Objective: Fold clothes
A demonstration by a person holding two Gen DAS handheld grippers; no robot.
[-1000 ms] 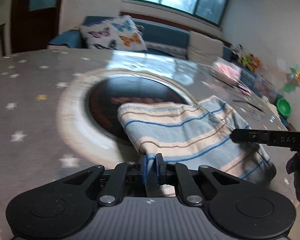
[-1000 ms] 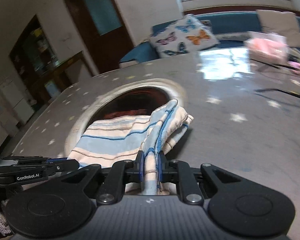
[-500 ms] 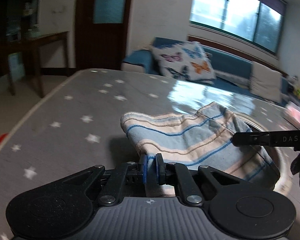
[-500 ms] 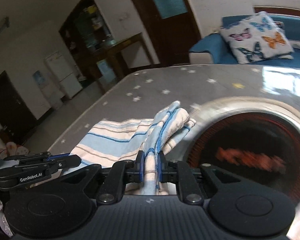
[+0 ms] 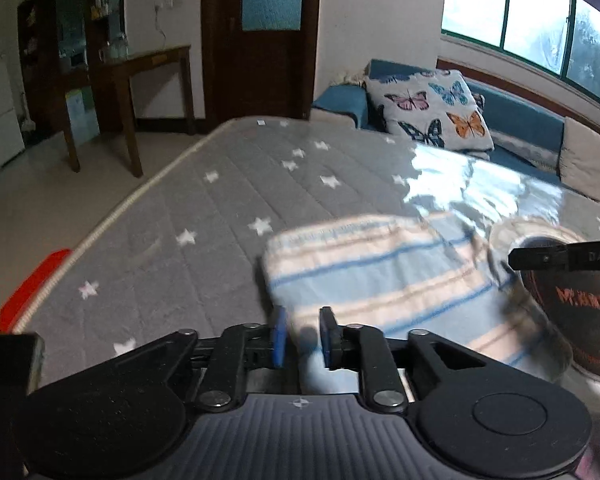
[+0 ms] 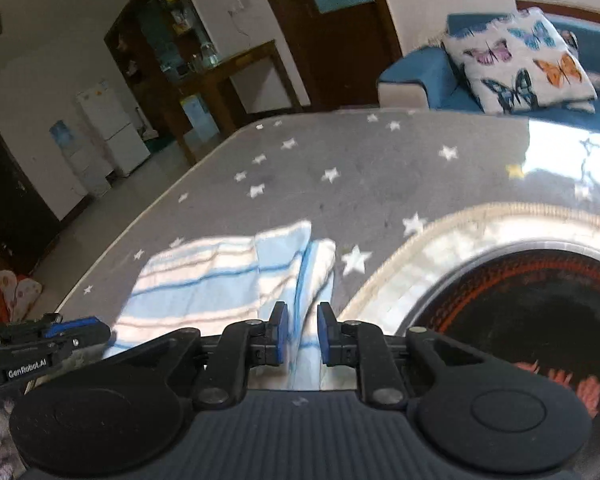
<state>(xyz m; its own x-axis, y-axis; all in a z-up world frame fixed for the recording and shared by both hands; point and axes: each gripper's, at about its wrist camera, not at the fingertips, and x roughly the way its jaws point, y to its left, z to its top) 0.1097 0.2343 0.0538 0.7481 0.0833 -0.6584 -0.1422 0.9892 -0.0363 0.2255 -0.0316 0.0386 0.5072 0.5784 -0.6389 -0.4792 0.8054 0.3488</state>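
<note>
I am holding my left gripper [image 5: 302,334] and right gripper [image 6: 299,334] slightly parted, gripping nothing, around the soft, floppy striped cloth [image 5: 388,280] low in frame, judging its folded edges the best hold.

Striped garment [image 5: 388,292]: light blue fabric with cream bands and thin darker blue lines. State: folded into a roughly rectangular bundle, lying flat on the grey star-patterned surface. In the left wrist view it occupies the lower centre to lower right of the frame, stripes running roughly left to right, its rounded folded edge toward the left. In the right wrist view the garment [image 6: 228,280] sits in the lower centre-left, with a layered fold edge showing stacked plies at its right side. Image is motion-blurred in both views; fabric detail is unclear.
</note>
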